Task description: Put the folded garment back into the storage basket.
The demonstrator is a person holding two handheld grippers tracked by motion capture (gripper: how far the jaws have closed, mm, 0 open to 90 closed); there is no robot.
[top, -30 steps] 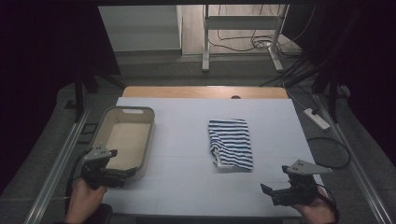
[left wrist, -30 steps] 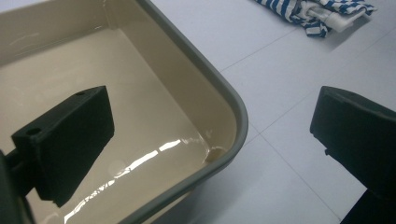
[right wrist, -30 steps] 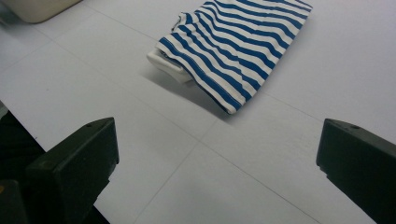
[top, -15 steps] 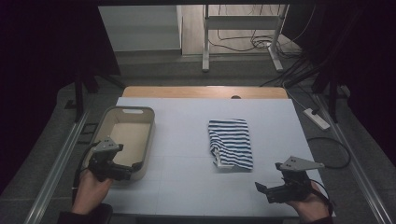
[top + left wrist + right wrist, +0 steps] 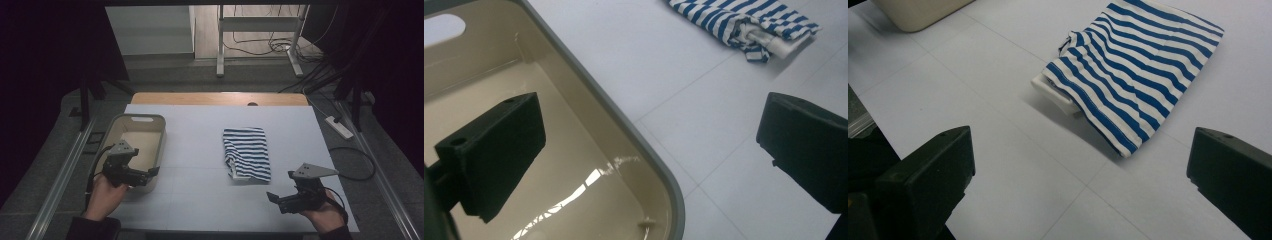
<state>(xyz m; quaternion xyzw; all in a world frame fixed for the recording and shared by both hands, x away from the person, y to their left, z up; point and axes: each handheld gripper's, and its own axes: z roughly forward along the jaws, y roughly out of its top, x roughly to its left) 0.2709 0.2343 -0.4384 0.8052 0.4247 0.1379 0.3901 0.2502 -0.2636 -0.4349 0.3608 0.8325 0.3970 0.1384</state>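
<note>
A folded blue-and-white striped shirt [image 5: 246, 152] lies on the white table [image 5: 200, 200], right of the middle. A beige plastic basket [image 5: 137, 118] stands at the left, and nothing shows inside it. My left gripper [image 5: 150, 172] hovers open over the basket's near right corner. In the left gripper view the jaws of the left gripper [image 5: 649, 145] straddle the basket's rim [image 5: 624, 125], with the shirt [image 5: 744, 25] farther off. My right gripper [image 5: 272, 196] is open near the front right edge. The right gripper [image 5: 1083, 180] points toward the shirt [image 5: 1138, 75] without touching it.
A wooden strip [image 5: 220, 98] runs along the table's far edge. Metal rails [image 5: 60, 185] flank the table. A power strip [image 5: 338, 127] and cables [image 5: 350, 165] lie on the floor at the right. A corner of the basket [image 5: 918, 10] shows in the right gripper view.
My left gripper has moved right and a little forward over the basket's near corner. The right gripper has edged left toward the shirt. The shirt and basket have not moved.
</note>
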